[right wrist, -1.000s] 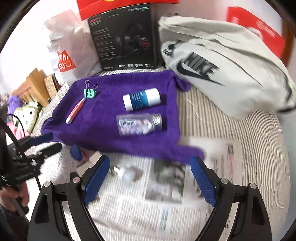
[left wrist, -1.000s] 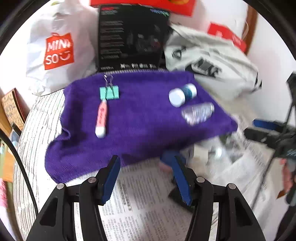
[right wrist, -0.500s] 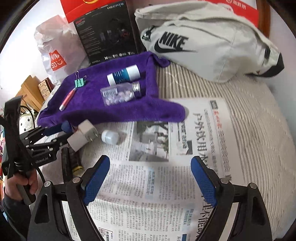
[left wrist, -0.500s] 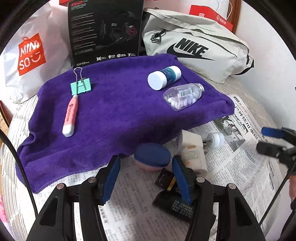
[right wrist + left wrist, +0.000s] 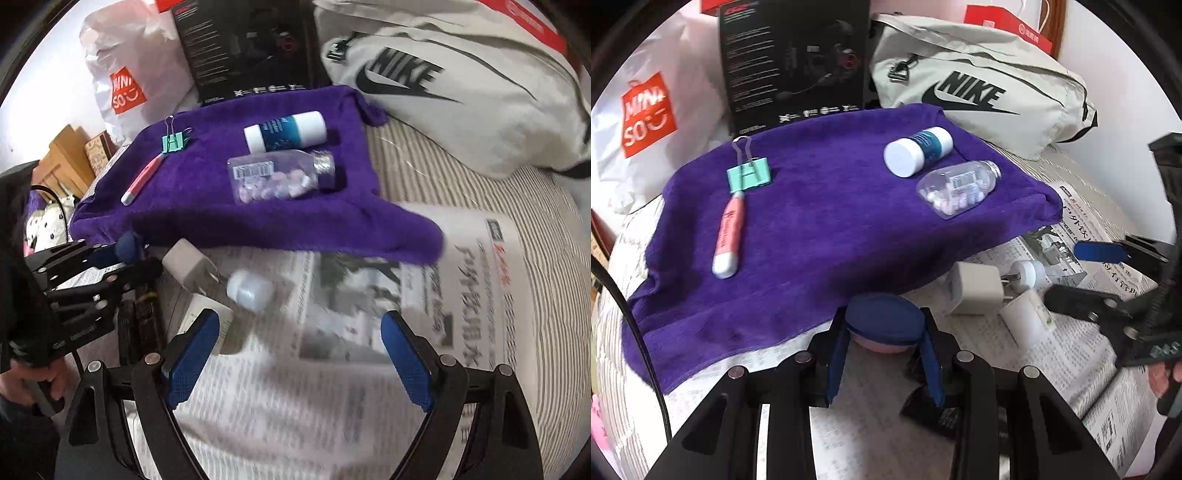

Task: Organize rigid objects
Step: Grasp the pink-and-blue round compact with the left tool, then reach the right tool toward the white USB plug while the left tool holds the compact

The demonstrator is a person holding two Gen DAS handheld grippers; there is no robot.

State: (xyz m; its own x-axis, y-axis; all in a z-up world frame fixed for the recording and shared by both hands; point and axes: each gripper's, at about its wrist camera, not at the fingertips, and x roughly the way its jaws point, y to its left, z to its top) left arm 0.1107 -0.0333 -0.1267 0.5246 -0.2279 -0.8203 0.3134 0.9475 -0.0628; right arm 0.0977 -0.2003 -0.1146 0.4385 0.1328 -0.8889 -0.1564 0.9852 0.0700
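Four items already on the purple towel (image 5: 827, 229); fifth in hand. Left gripper (image 5: 884, 341), jaws just closing, clamped on the blue-and-pink puff (image 5: 882, 323) at the towel's near edge; right gripper (image 5: 299, 354) spread wide, empty, above the newspaper (image 5: 461, 295). Next: lift clear, set down on bare towel.

Left gripper (image 5: 884, 354): angled down, jaws just closed, pads pressing the round blue-and-pink case (image 5: 882, 325). Right gripper (image 5: 295, 354): right of that case, jaws spread wide, empty.
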